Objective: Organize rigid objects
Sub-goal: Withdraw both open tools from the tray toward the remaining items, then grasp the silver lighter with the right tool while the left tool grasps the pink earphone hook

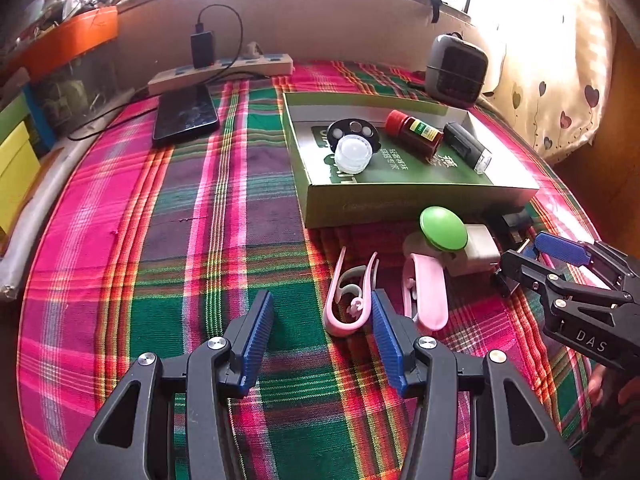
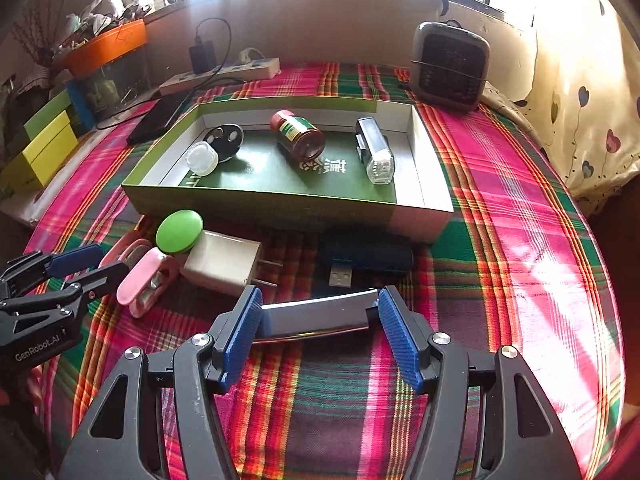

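A green box lid (image 1: pixel 400 200) (image 2: pixel 280 204) lies on the plaid cloth and holds a red-capped jar (image 2: pixel 298 134), a black torch (image 2: pixel 374 152), a clear cap (image 2: pixel 202 159) and a black disc (image 2: pixel 225 138). In front of it lie a green round lid (image 2: pixel 179 232), a white charger (image 2: pixel 222 262), pink clips (image 1: pixel 346 300) (image 2: pixel 144 282) and a dark USB stick (image 2: pixel 366 256). My right gripper (image 2: pixel 318 314) has its pads against both ends of a silver flat bar (image 2: pixel 316 314) on the cloth. My left gripper (image 1: pixel 322 332) is open, its right finger beside a pink clip.
A phone (image 1: pixel 186 114) on a cable, a power strip (image 1: pixel 220 70) and a small grey heater (image 2: pixel 452 66) stand at the back. Coloured boxes (image 2: pixel 48 144) sit at the left edge. A curtain (image 2: pixel 580 100) hangs at the right.
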Demonstrator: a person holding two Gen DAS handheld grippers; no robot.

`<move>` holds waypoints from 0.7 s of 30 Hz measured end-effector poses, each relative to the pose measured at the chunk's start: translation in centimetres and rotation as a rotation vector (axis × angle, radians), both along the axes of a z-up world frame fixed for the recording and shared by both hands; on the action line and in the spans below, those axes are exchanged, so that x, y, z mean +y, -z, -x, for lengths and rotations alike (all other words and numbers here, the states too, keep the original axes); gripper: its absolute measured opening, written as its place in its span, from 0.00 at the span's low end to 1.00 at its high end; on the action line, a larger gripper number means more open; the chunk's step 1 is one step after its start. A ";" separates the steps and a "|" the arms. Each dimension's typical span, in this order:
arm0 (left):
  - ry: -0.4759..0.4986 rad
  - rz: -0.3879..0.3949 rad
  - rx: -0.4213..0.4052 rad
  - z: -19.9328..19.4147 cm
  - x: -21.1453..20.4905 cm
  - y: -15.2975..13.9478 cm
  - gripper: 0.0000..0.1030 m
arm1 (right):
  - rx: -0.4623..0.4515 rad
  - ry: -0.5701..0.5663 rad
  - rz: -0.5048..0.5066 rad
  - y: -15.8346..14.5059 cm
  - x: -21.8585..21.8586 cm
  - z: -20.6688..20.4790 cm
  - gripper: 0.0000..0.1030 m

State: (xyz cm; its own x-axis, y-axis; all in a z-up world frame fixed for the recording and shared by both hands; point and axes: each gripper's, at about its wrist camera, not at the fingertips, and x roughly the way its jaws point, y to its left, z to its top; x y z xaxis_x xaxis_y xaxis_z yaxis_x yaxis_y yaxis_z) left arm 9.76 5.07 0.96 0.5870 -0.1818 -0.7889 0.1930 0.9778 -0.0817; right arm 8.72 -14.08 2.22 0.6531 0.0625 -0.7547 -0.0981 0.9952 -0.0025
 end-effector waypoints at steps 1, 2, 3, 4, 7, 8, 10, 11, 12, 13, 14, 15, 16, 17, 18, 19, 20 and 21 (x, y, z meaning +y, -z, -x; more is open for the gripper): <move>0.001 -0.002 0.000 0.0 0.0 0.0 0.48 | -0.002 0.005 0.014 0.0 0.2 -0.1 0.60; 0.001 -0.005 0.001 0.0 -0.1 0.0 0.48 | 0.000 0.009 0.016 0.0 0.2 -0.2 0.60; 0.002 -0.006 0.001 -0.1 -0.1 0.0 0.48 | 0.005 0.017 0.013 0.0 0.2 -0.2 0.60; 0.003 -0.007 0.000 -0.1 -0.1 0.0 0.48 | 0.008 0.025 0.014 0.0 0.1 -0.2 0.60; 0.002 -0.008 0.000 -0.2 -0.1 0.0 0.48 | 0.017 0.049 0.025 0.0 -0.2 0.1 0.61; 0.003 -0.011 -0.001 -0.2 -0.1 0.0 0.48 | 0.028 0.057 0.022 -0.1 -0.2 0.1 0.61; 0.003 -0.017 -0.003 -0.2 -0.2 0.0 0.48 | 0.048 0.079 0.006 -0.2 -0.5 -0.2 0.61; 0.003 -0.020 -0.004 -0.2 -0.3 0.1 0.48 | 0.054 0.095 0.001 -0.2 -0.5 -0.5 0.61; 0.004 -0.021 -0.006 -0.1 -0.3 0.1 0.48 | 0.059 0.110 -0.001 -0.2 -0.6 -0.6 0.61; 0.004 -0.019 -0.005 -0.2 -0.3 0.1 0.48 | 0.061 0.117 0.002 -0.2 -0.4 -0.9 0.61; 0.005 -0.017 -0.006 -0.1 -0.3 0.1 0.48 | 0.064 0.121 0.015 -0.1 -0.2 -1.2 0.61; 0.004 -0.015 -0.005 -0.1 -0.3 0.0 0.48 | 0.080 0.127 0.040 0.1 0.1 -1.5 0.61; 0.004 -0.013 -0.005 -0.1 -0.3 0.0 0.48 | 0.098 0.131 0.062 0.4 0.4 -1.7 0.61; 0.005 -0.013 -0.004 -0.1 -0.3 0.0 0.48 | 0.096 0.134 0.068 0.5 0.5 -1.7 0.61; 0.005 -0.013 -0.004 -0.1 -0.2 0.0 0.48 | 0.096 0.134 0.077 0.5 0.6 -1.6 0.61; 0.005 -0.014 -0.005 -0.1 -0.2 0.0 0.48 | 0.091 0.126 0.083 0.5 0.7 -1.4 0.61; 0.005 -0.014 -0.005 -0.1 -0.2 0.0 0.48 | 0.090 0.122 0.085 0.5 0.6 -1.2 0.61; 0.007 -0.014 -0.006 -0.1 -0.2 0.0 0.48 | 0.092 0.124 0.078 0.5 0.4 -1.0 0.61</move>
